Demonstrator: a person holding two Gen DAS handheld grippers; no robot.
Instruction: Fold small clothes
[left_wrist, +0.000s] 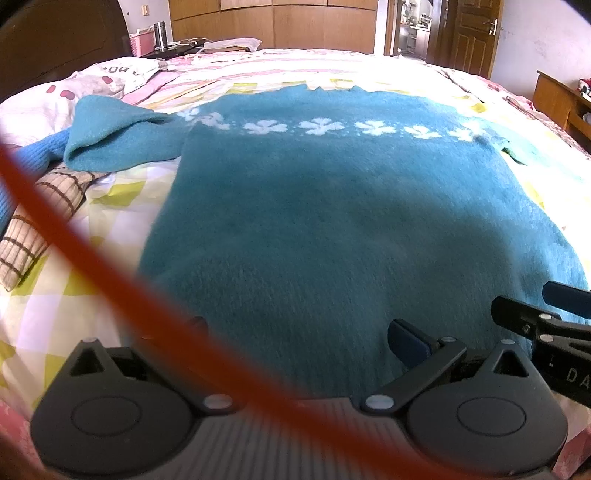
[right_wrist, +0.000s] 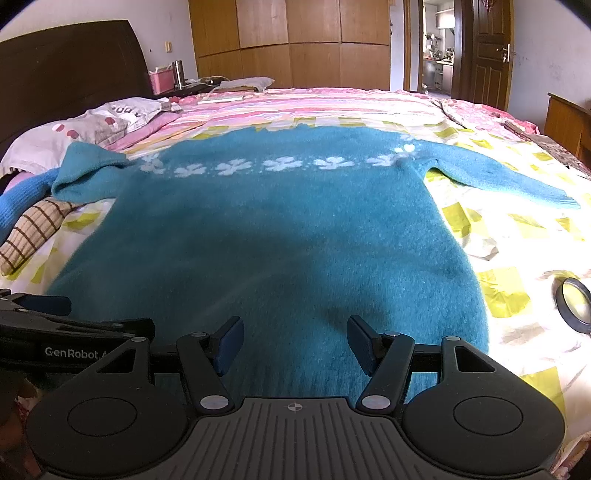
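A teal fuzzy sweater (left_wrist: 332, 206) with a row of white flowers lies flat on the bed, hem toward me; it also shows in the right wrist view (right_wrist: 280, 236). Its left sleeve (right_wrist: 88, 173) is bunched; its right sleeve (right_wrist: 509, 181) stretches out. My left gripper (left_wrist: 295, 339) is open over the hem's left part; its left finger is hidden by a blurred red cord (left_wrist: 110, 266). My right gripper (right_wrist: 295, 343) is open over the hem, empty. Each gripper shows at the edge of the other's view, the right gripper (left_wrist: 546, 317) and the left gripper (right_wrist: 44, 310).
The bed has a yellow-checked and pink striped quilt (right_wrist: 498, 236). A brown-checked cloth (right_wrist: 33, 229) and a blue knit (right_wrist: 14, 203) lie at the left by pillows (right_wrist: 92, 125). A round black-rimmed lens (right_wrist: 574, 299) lies at the right. A nightstand (right_wrist: 184, 86) and wardrobe (right_wrist: 295, 44) stand behind.
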